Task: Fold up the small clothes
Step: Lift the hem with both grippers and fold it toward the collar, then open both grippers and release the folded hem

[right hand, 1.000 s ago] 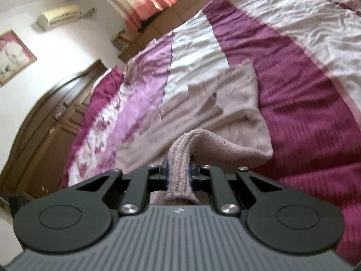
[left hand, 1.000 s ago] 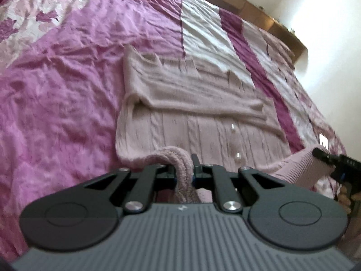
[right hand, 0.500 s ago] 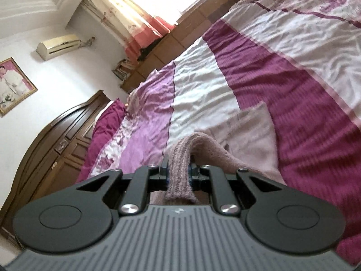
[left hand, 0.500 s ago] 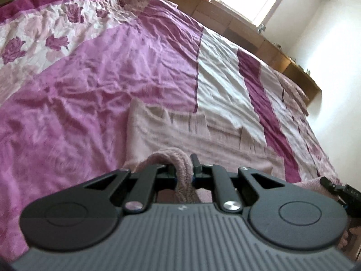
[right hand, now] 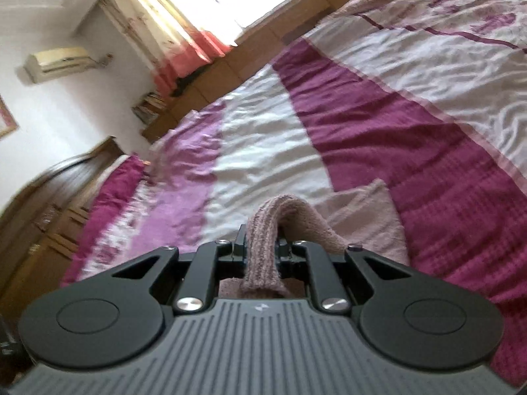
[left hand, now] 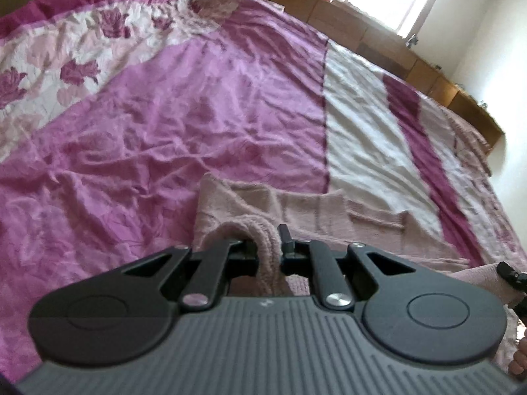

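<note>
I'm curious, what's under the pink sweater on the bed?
The pink sweater lies on the bedspread, which shows all around it. The left tool and right tool each pinch an edge. Anything beneath the knit is covered.

The left gripper [left hand: 267,247] was closed tight on a thick fold of the sweater [left hand: 263,230]. The knit bunched up between its two fingers and hung back toward the gripper's body. The right gripper [right hand: 262,247] was closed the same way on another ribbed bit of the sweater [right hand: 263,230], which stood up in a hump over its fingers. In the left view, the right gripper's black tip [left hand: 509,271] showed far off to the right side, with a bit of the person's hand [left hand: 520,360] below it.
</note>
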`<action>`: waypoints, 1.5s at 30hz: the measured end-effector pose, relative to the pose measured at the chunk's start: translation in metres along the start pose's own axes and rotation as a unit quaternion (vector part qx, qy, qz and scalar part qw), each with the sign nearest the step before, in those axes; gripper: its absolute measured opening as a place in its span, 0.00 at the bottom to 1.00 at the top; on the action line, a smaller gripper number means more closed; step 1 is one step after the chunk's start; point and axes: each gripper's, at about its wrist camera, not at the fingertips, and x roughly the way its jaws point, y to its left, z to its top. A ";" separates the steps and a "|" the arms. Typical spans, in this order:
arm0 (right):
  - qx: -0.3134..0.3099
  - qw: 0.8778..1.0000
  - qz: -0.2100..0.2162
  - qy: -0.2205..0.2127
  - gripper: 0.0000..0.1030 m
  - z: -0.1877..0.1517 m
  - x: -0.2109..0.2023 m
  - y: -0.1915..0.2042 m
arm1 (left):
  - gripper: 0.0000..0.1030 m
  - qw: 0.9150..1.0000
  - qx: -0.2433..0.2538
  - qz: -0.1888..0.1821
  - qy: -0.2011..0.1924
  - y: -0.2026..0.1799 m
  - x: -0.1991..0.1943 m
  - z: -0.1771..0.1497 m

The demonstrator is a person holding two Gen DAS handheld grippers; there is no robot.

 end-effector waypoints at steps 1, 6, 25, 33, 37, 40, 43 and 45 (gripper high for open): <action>0.000 1.000 -0.008 0.003 0.14 -0.004 0.006 -0.005 | 0.11 1.000 0.002 0.006 0.003 0.002 0.007 -0.001; -0.013 0.998 -0.055 0.023 0.15 -0.023 0.031 -0.022 | 0.12 0.999 0.023 0.037 0.017 0.011 0.035 -0.014; -0.084 0.990 -0.108 0.023 0.56 -0.045 0.008 -0.011 | 0.42 0.996 0.070 0.056 0.018 -0.001 0.020 -0.033; -0.051 0.995 -0.090 0.012 0.56 -0.042 -0.029 -0.012 | 0.51 0.997 0.056 0.057 0.011 0.002 -0.009 -0.040; -0.034 0.996 -0.078 0.020 0.56 -0.046 -0.039 -0.012 | 0.51 0.998 0.040 0.054 0.011 0.006 -0.020 -0.044; -0.027 0.996 -0.073 0.031 0.56 -0.051 -0.038 -0.013 | 0.51 0.998 0.030 0.050 0.013 0.010 -0.024 -0.047; -0.022 0.996 -0.077 0.038 0.56 -0.054 -0.033 -0.016 | 0.51 0.998 0.031 0.053 0.018 0.010 -0.024 -0.050; -0.019 0.996 -0.075 0.042 0.56 -0.055 -0.030 -0.018 | 0.51 0.998 0.032 0.055 0.022 0.010 -0.022 -0.053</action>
